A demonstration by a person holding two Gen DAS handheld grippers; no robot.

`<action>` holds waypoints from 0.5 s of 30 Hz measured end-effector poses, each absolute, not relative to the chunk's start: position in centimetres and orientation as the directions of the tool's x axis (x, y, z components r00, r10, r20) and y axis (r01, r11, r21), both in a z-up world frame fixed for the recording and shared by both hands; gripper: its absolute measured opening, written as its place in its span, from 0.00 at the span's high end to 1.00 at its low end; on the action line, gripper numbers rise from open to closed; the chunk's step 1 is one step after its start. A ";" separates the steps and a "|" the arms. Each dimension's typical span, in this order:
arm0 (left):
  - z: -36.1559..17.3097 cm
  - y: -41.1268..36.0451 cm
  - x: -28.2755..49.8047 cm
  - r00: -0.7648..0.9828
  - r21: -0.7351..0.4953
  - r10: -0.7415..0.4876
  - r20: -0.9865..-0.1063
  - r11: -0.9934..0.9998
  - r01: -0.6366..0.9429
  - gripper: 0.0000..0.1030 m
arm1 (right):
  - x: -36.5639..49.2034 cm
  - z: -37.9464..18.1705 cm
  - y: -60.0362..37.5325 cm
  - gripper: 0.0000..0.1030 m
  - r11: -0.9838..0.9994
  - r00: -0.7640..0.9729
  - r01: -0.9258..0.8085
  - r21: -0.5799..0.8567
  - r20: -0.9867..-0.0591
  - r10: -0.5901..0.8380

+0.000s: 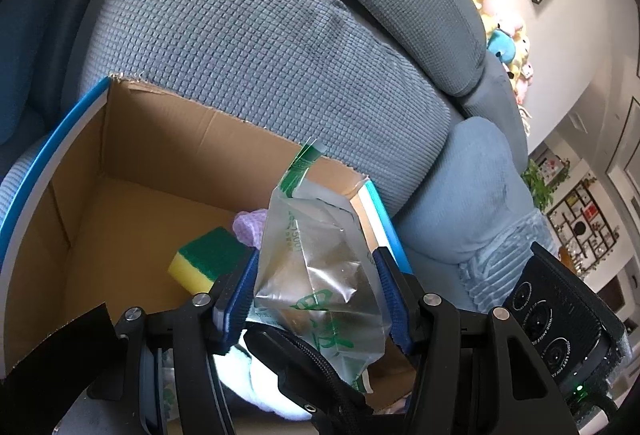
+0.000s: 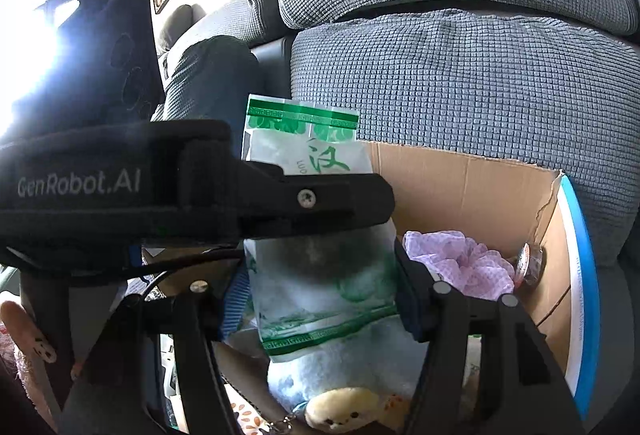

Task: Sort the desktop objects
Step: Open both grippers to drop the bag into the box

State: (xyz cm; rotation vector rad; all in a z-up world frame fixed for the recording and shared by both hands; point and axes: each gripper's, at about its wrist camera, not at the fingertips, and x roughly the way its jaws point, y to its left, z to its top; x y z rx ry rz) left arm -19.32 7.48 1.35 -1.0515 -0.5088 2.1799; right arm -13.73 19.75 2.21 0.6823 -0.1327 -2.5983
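A clear plastic bag with green print (image 1: 320,275) stands upright over an open cardboard box (image 1: 160,139). My left gripper (image 1: 316,255) is shut on the bag, its blue pads (image 1: 240,295) pressing both sides. In the right wrist view the same bag (image 2: 320,295) fills the gap between my right gripper's fingers; the right gripper (image 2: 320,267) is shut on its lower part. The left gripper's black finger (image 2: 312,199) crosses in front of the bag higher up. A yellow-and-green sponge (image 1: 208,259) and a purple cloth (image 2: 460,263) lie in the box.
A white-blue plush toy (image 2: 340,367) and a small yellow plush (image 2: 340,411) lie under the bag. A small packet (image 2: 532,263) leans in the box's right corner. Grey sofa cushions (image 1: 260,47) rise right behind the box. The right gripper's housing (image 1: 552,323) is close on the right.
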 end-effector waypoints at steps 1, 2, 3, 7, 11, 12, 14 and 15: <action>1.3 7.4 -19.3 -0.463 -0.589 0.703 -0.540 -0.709 -0.389 0.44 | -13.7 2.2 19.7 0.38 -0.895 -0.778 0.398 0.199 -0.443 -0.445; 1.3 7.4 -19.2 -0.464 -0.588 0.703 -0.539 -0.709 -0.389 0.44 | -13.7 2.3 19.7 0.38 -0.896 -0.779 0.399 0.197 -0.442 -0.444; 1.4 7.3 -19.2 -0.466 -0.592 0.704 -0.537 -0.707 -0.387 0.44 | -13.7 2.3 19.7 0.38 -0.896 -0.779 0.399 0.196 -0.442 -0.444; 1.3 7.2 -19.4 -0.467 -0.599 0.703 -0.537 -0.707 -0.376 0.44 | -13.8 2.3 19.6 0.38 -0.896 -0.780 0.398 0.197 -0.442 -0.443; 1.3 7.1 -19.4 -0.462 -0.600 0.701 -0.544 -0.710 -0.370 0.29 | -13.7 2.3 19.6 0.34 -0.905 -0.788 0.382 0.190 -0.444 -0.426; 1.4 6.9 -19.4 -0.467 -0.605 0.705 -0.534 -0.704 -0.371 0.24 | -13.8 2.3 19.7 0.30 -0.907 -0.790 0.376 0.192 -0.444 -0.422; 1.6 6.6 -19.2 -0.476 -0.614 0.711 -0.518 -0.696 -0.372 0.22 | -13.8 2.3 20.1 0.24 -0.907 -0.794 0.369 0.201 -0.439 -0.420; 1.7 6.4 -19.2 -0.480 -0.616 0.711 -0.513 -0.695 -0.370 0.22 | -13.8 2.3 20.2 0.19 -0.909 -0.797 0.363 0.206 -0.436 -0.418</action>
